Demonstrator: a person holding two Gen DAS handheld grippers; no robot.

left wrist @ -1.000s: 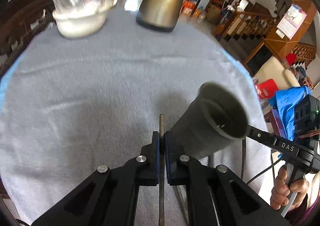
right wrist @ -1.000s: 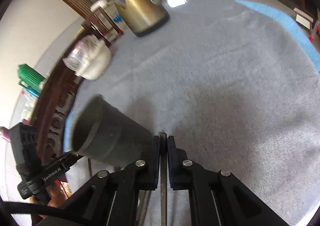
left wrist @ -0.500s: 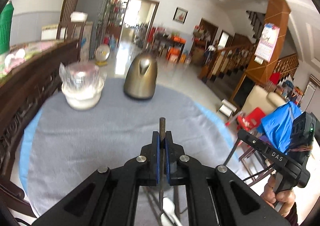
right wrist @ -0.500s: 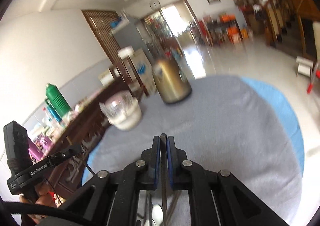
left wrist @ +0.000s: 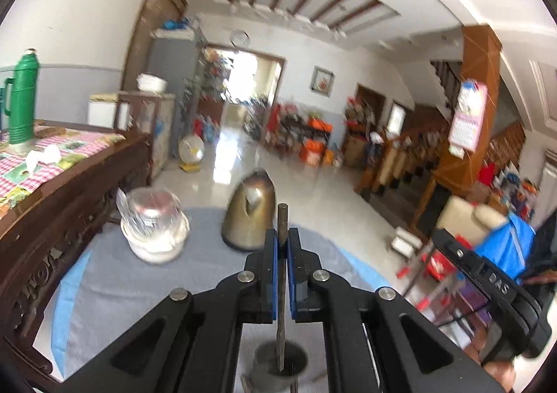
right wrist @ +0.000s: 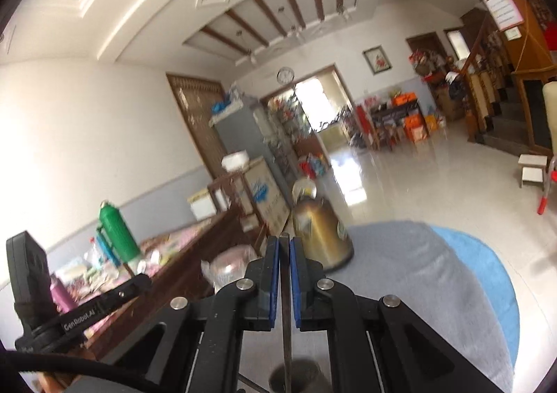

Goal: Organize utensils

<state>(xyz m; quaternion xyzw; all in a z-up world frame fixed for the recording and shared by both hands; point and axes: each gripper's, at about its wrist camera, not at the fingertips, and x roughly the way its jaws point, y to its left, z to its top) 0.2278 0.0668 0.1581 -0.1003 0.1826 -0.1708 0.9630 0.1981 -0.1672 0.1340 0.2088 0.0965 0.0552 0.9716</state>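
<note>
Clamping one utensil handle [left wrist: 282,285] each: left tongs [left wrist: 282,236], right tongs [right wrist: 284,243]; one holder cup [left wrist: 280,370] beneath.

Matt grey cloth on table [left wrist: 115,288]; glossy brass-tone metal kettle [left wrist: 249,215]; dull dark metal utensil [left wrist: 282,274]; matt blk plastic gripper fingers [left wrist: 268,274]; polished carved wood sideboard [left wrist: 52,219].

The dark cup [left wrist: 280,367] is cut off by the lower frame edge in both views and partly masked by gripper arms. The utensil handle's [left wrist: 281,285] working end is hidden. Kettle [right wrist: 318,236] and covered bowl [left wrist: 153,234] are motion-blurred.
</note>
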